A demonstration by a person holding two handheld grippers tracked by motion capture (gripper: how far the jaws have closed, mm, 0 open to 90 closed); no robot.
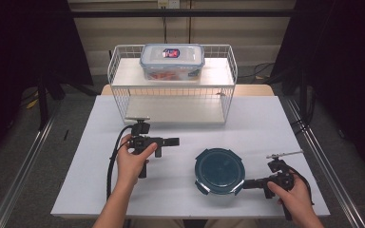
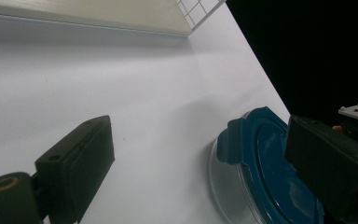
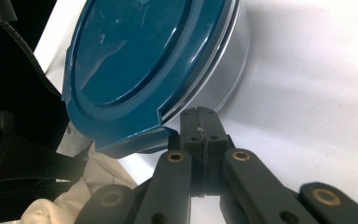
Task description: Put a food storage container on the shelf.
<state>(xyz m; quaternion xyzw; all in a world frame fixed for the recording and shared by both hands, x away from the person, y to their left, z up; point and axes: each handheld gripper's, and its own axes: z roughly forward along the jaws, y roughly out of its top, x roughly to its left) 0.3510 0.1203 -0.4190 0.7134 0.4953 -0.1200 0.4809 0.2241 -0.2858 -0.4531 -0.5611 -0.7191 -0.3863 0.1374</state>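
I see the round container near the table's front edge, right of centre; my right gripper has its jaws pressed together beside its blue lid; my left gripper gapes wide over bare surface.

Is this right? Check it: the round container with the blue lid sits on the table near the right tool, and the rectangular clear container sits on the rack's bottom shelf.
Not quite. The rectangular clear container sits on the wire rack's top shelf, as the high view shows. The round container is on the table by the right tool.
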